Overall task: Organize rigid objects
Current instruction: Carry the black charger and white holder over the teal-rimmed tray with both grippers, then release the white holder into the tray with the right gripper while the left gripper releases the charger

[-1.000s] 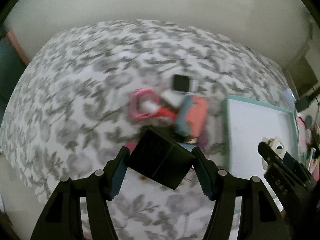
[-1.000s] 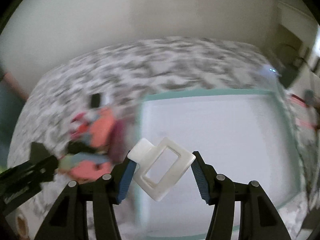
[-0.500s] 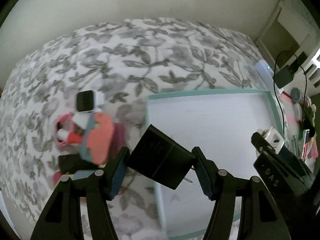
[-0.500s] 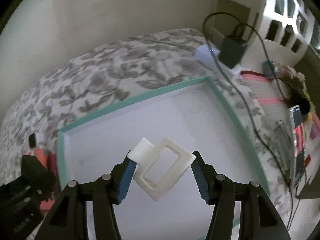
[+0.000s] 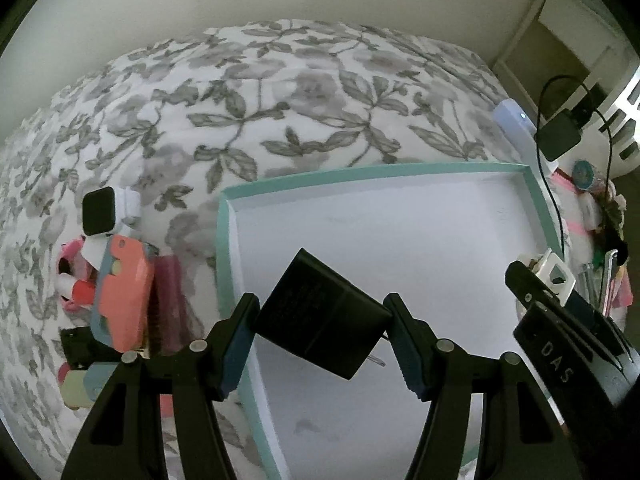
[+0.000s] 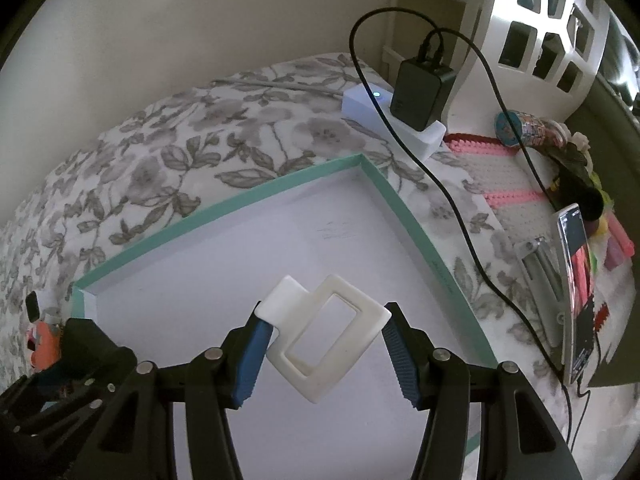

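Observation:
My left gripper (image 5: 320,340) is shut on a black plug-in charger (image 5: 320,314), held above the left part of a shallow white tray with a teal rim (image 5: 360,174). My right gripper (image 6: 324,344) is shut on a white rectangular clip (image 6: 332,332), held above the same tray (image 6: 224,210). The right gripper with the clip also shows at the right of the left wrist view (image 5: 552,280). A pile of small objects lies left of the tray: a coral case (image 5: 122,292), a black-faced watch (image 5: 98,210), a pink item (image 5: 70,276).
The tray sits on a floral grey-and-white bedspread (image 5: 260,100). Right of the tray are a white power strip with a black adapter (image 6: 420,96) and cable, a phone (image 6: 578,292), a pink-striped mat and a white stool frame (image 6: 552,20).
Both grippers swung to the right with their objects, from over the pile to over the tray. The pile now sits at the left edge of both views.

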Demonstrator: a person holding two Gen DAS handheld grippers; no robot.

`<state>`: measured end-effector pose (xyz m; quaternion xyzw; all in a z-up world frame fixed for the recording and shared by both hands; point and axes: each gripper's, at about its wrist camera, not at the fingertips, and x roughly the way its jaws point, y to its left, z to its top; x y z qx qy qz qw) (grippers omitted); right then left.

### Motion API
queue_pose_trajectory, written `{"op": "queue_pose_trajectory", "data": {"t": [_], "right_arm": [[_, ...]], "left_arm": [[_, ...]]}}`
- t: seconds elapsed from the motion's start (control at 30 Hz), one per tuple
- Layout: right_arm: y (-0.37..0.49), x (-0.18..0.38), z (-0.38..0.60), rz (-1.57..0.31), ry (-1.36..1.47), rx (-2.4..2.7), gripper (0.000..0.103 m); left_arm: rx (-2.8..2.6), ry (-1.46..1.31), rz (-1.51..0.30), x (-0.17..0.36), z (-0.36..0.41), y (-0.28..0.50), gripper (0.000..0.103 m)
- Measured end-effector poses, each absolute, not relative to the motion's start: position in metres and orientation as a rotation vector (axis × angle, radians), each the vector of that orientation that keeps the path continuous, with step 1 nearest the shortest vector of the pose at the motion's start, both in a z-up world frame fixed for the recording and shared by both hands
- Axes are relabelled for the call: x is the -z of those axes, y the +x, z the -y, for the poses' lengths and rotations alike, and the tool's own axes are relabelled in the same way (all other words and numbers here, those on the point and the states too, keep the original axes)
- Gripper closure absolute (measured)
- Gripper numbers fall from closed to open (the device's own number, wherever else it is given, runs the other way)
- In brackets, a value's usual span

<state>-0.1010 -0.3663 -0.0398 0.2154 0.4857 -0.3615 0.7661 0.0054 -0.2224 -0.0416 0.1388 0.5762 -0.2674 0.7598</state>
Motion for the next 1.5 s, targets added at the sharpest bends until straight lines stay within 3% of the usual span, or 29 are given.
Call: {"op": "queue_pose_trajectory", "data": {"t": [0.83,0.93,0.97,1.23,1.27,1.3,1.37,1.43,1.5], "right_arm": [[-0.1,0.036,0.361,-1.075,0.434,0.759,0.043],[-0.099,0.035,0.361,-1.076,0.43,0.756,0.042],[-0.099,0.035,0.361,-1.075,0.43,0.755,0.041],[-0.099,0.033,0.359,-1.06,0.411,0.751,0.029],[-0.098,0.033,0.359,-1.058,0.41,0.747,0.024],[-0.098,0.033,0.358,-1.052,0.409,0.742,0.018],[-0.097,0.032,0.356,-1.046,0.404,0.732,0.018],[-0.096,0.031,0.354,-1.036,0.406,0.716,0.017],[-0.095,0.031,0.351,-1.025,0.402,0.703,0.0]], "left_arm": [[0.53,0.263,-1.219,0.031,0.206,0.009,0.035],[0.508,0.257,-1.217,0.031,0.201,0.011,0.028],[0.5,0.253,-1.215,0.03,0.199,0.012,0.022],[0.46,0.215,-1.207,0.027,0.182,0.022,0.021],[0.453,0.207,-1.204,0.027,0.179,0.024,0.02],[0.447,0.2,-1.201,0.027,0.177,0.025,0.016],[0.431,0.181,-1.193,0.026,0.17,0.028,0.004],[0.415,0.156,-1.183,0.025,0.163,0.031,0.004],[0.397,0.133,-1.177,0.023,0.155,0.034,0.004]]}}
